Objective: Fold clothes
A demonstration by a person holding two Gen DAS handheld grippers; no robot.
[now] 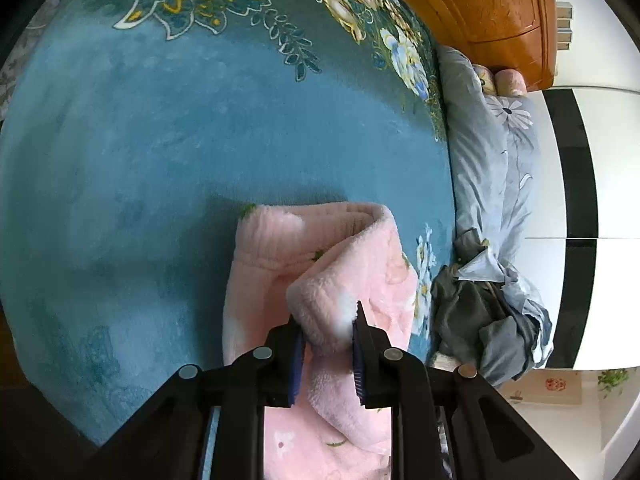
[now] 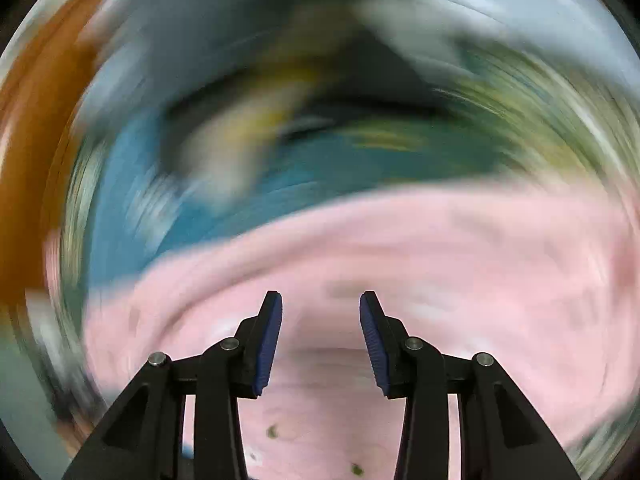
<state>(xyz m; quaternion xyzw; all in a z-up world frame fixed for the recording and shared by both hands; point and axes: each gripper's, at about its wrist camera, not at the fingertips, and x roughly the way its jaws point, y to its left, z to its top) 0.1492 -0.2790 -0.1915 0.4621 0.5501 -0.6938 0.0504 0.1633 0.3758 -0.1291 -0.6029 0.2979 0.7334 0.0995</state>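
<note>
Left gripper (image 1: pixel 329 322): blue ribbed pads clamped on rolled edge of fluffy pink fleece garment (image 1: pixel 280 280), which lies partly folded on plush teal floral blanket (image 1: pixel 160 140). Right gripper (image 2: pixel 321 312): fingers apart, nothing between, above same pink fleece (image 2: pixel 440 260); surroundings motion-blurred. Crumpled grey clothing (image 1: pixel 480 312) beside blanket edge.

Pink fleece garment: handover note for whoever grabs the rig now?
Left gripper: jaws shut on a folded edge of the pink fleece garment, which is lifted off the blue floral blanket.
Right gripper: jaws open, nothing between them, over the pink fleece; that view is motion-blurred.
Done: one layer partly folded over.
Left: lay the held edge down, finish the fold. Grey clothes pile lies beside it, unfolded.
</note>
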